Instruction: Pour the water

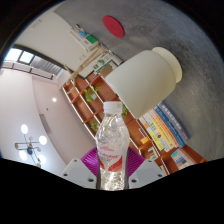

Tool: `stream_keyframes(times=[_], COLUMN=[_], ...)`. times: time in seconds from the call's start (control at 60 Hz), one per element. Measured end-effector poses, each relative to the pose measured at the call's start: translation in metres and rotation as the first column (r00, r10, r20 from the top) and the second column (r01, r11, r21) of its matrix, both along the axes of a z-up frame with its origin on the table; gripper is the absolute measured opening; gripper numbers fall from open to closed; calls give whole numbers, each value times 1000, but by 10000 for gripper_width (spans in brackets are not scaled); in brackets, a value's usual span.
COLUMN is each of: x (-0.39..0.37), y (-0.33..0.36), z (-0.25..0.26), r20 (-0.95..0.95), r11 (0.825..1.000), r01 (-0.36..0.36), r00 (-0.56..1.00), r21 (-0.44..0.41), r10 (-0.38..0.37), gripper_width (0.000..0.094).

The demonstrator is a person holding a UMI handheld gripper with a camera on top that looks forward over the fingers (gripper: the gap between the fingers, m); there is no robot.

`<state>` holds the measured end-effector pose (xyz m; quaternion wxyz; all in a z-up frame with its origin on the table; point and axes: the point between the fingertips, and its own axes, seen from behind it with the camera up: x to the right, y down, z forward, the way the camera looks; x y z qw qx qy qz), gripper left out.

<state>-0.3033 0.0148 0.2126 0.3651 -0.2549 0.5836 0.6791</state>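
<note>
A clear plastic water bottle (112, 135) with a white cap and a red-and-white label stands between my two fingers. Both purple pads (91, 158) press against its sides, so my gripper (112, 165) is shut on it and holds it raised and tilted. Just beyond the bottle's cap lies a white plastic cup (146, 72), its mouth facing the cap. The whole view is rolled sideways. I cannot see any water flowing.
Wooden shelves (95, 85) with books and small items run behind the cup. A ceiling with lamps (30, 140) and a window (25, 58) shows to one side. A red round object (113, 26) sits on a grey surface beyond the cup.
</note>
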Motion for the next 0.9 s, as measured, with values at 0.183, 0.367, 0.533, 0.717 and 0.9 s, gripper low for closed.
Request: stream_keyframes(times=[0.183,0.367,0.533,0.717,0.9], x=[1,-17,-12,69,191], y=[2,4,5,4,-1], z=[-10,16,34,46,17], r20=[21,293,878,968,793], r11=[1000,999,997,947,803], r01=[-15,-45,27,307,594], r00=[1000,955,476,-190,-461], r21=[-28,-9,-72,-99,-58], r10=[16,46,50,163,399], gripper_width=[348,347,362,361,360])
